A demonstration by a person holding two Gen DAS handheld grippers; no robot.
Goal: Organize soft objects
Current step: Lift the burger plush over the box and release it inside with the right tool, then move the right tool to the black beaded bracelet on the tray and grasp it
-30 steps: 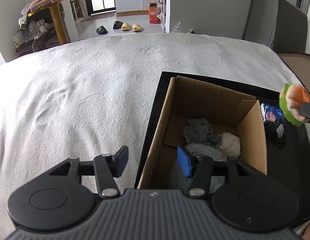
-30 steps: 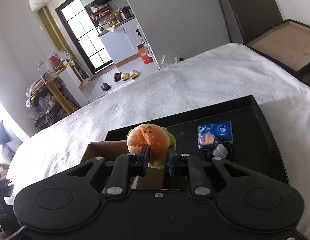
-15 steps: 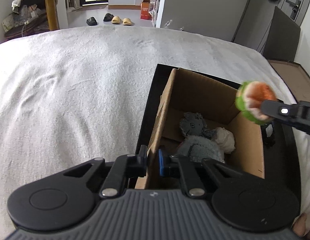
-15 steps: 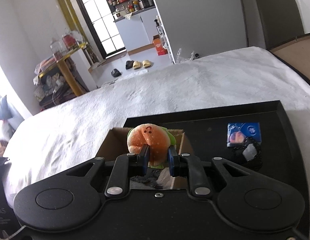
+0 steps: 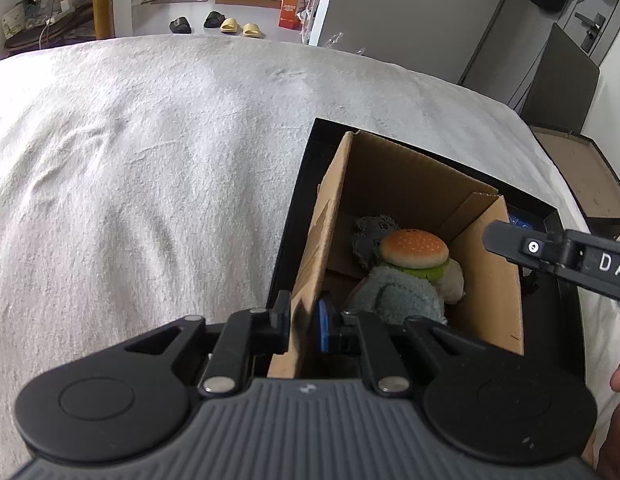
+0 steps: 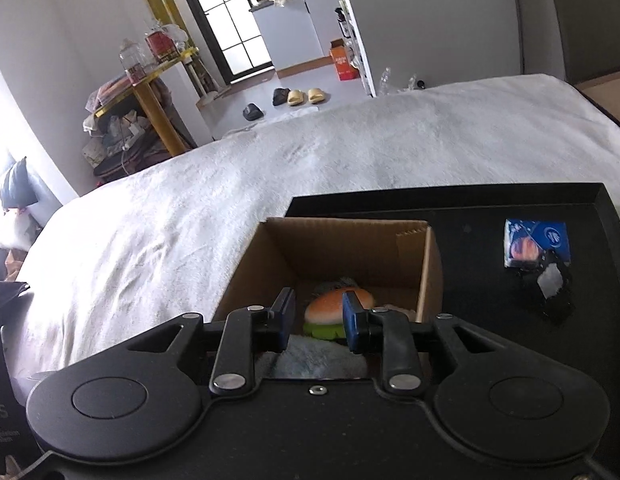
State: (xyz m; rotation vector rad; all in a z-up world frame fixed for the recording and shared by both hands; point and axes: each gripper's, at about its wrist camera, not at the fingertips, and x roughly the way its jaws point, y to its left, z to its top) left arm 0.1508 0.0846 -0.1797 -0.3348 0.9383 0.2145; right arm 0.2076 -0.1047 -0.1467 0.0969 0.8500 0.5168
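Your left claw [image 5: 304, 326], matte black linkage arms, silver pivot screws, ribbed grey housing, round black side discs, blue pad inside one finger, your right claw [image 6: 317, 320], same black build, white letters along its side

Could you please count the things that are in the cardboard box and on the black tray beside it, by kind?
Soft toys in the box: 4 (burger, dark grey toy, blue-grey plush, white plush)
Blue packet on the tray: 1
Black-and-white thing beside the packet: 1
Total: 6
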